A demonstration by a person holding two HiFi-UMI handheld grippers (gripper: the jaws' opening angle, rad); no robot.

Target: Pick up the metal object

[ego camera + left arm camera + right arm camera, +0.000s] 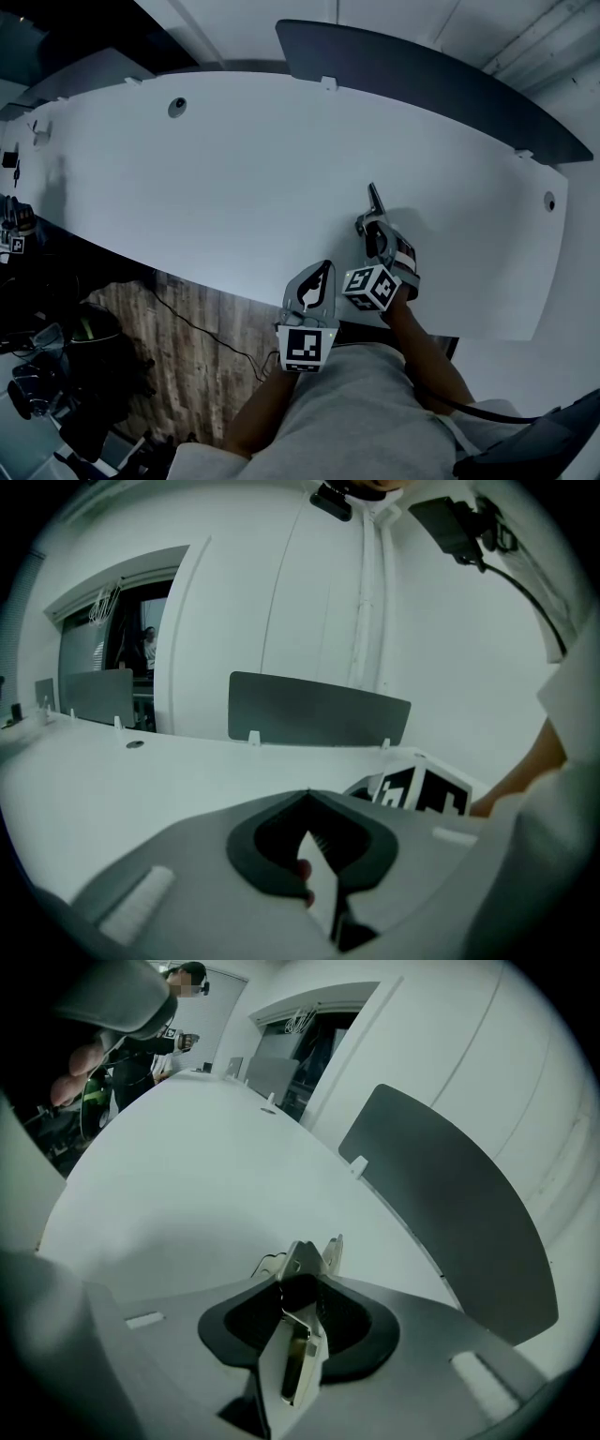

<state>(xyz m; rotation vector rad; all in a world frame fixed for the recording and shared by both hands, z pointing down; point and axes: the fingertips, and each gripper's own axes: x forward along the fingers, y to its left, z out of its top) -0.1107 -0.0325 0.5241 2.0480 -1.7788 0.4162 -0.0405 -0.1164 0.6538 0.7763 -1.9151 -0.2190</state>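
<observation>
You are clamping the right gripper [303, 1267] on the metal bracket [295, 1354], above the white table's [234, 178] near side. Its long axis is running along the jaws, its end poking past their tips toward the far edge. Your left gripper [319, 277] is hanging closed, empty.

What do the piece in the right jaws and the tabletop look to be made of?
Piece: thin bent sheet metal, silvery, semi-glossy; it shows bright glints and sharp folds. Tabletop: smooth matte white, probably laminate; the pictures leave that open.
</observation>
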